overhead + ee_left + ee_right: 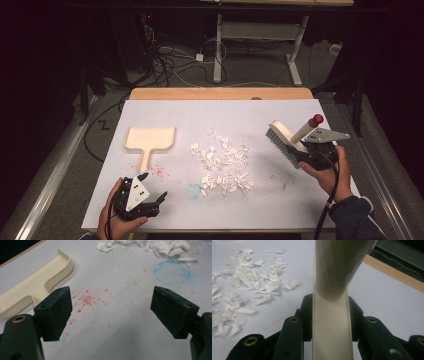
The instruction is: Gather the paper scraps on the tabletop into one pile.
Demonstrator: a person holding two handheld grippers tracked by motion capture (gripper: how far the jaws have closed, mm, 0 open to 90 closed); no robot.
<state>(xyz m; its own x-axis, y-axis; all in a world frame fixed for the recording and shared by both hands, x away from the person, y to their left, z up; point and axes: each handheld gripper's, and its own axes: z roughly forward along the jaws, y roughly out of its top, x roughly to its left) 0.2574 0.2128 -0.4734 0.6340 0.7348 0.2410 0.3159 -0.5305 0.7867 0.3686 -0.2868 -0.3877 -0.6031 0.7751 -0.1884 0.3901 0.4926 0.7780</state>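
Right hand-held gripper [309, 151], at 3 o'clock on the white tabletop [240, 112], clamps a cream brush [285, 138] by its handle; left hand-held gripper [150, 194], at 7 o'clock, gapes empty. White scraps [222, 167] lie at centre, cream dustpan [149, 140] at 9 o'clock.

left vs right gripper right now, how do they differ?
The left gripper is open with nothing between its jaws; the right gripper is shut on the brush by its cream handle. The left gripper sits at the near edge, just short of the dustpan handle; the right gripper is at the table's right side, beside the white scraps. Both are black and hand-held.
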